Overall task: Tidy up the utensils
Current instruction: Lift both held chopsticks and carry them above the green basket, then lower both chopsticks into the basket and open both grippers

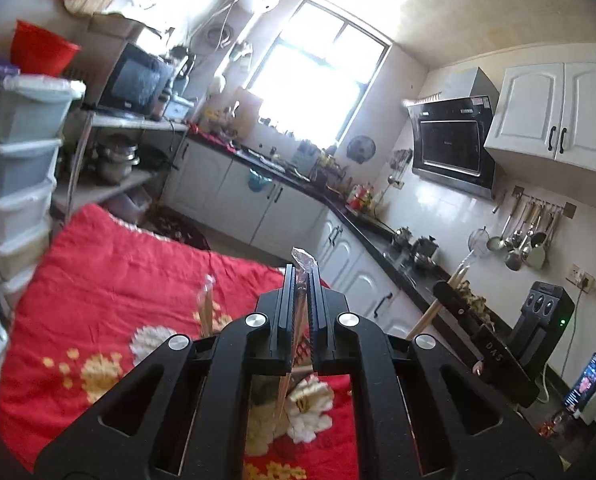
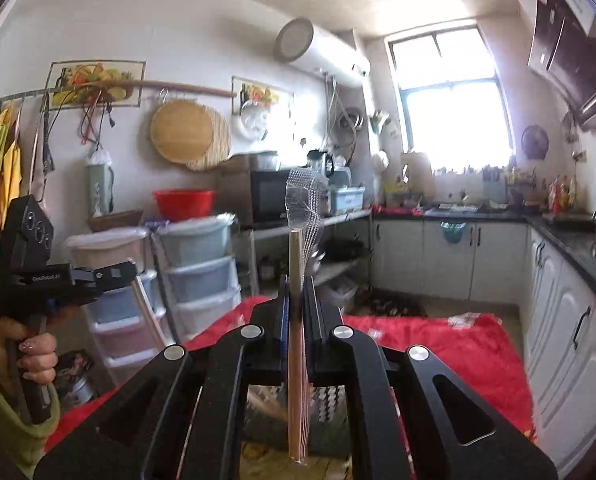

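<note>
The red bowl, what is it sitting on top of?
The red bowl sits on a stack of pale plastic drawers beside the black microwave. The drawers are cloudy, so what is inside them, and inside the bowl, cannot be seen.

"DAS" on the right claw [image 1: 493, 350] body; "GenRobot.AI" on the left claw [image 2: 94, 278] body

Daylight pours in through the window [image 1: 317, 76], totally blown out white, with glare washing over the ceiling [image 1: 437, 8] and nearby wall. Room's bright otherwise. Fisheye bends the cabinets [image 2: 569, 344] hard, corners go black, and the left-side drawers [image 1: 22, 152] look smeary.
</note>
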A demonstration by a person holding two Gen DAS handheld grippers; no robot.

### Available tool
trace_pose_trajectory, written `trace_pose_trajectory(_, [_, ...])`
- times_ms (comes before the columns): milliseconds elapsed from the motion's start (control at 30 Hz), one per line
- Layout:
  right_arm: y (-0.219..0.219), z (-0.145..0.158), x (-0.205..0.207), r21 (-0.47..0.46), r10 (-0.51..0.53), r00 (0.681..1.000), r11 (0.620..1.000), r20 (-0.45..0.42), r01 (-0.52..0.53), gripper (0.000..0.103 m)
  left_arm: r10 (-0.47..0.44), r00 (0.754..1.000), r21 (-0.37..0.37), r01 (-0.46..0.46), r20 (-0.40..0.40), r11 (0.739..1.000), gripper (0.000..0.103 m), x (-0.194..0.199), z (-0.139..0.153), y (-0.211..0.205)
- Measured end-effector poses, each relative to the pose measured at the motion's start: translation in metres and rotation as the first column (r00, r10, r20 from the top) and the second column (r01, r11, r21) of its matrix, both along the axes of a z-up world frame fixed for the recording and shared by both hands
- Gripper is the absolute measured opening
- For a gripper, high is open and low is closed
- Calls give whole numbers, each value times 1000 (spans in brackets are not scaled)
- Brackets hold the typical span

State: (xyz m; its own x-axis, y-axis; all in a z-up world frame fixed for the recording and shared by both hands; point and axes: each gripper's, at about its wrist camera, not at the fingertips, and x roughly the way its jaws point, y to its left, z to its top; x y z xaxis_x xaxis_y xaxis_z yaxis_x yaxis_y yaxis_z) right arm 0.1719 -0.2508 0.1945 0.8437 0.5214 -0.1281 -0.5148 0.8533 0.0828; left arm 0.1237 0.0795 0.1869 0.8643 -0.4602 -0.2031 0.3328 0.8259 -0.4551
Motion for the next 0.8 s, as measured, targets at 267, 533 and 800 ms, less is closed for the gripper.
trace_pose_trajectory(267, [1,19,13,1,-38,994,999,106,38,6,60,997,24,-61,51,998,3,8,21,6])
trace_pose_trajectory(533, [5,20,35,15,-54,987,999,149,53,6,113,987,52,-120,116,991,3,20,36,0])
trace_pose_trajectory(800, [21,2,55,2,-40,991,999,124,40,6,144,980,87,-156,135,984,3,43,27,-17])
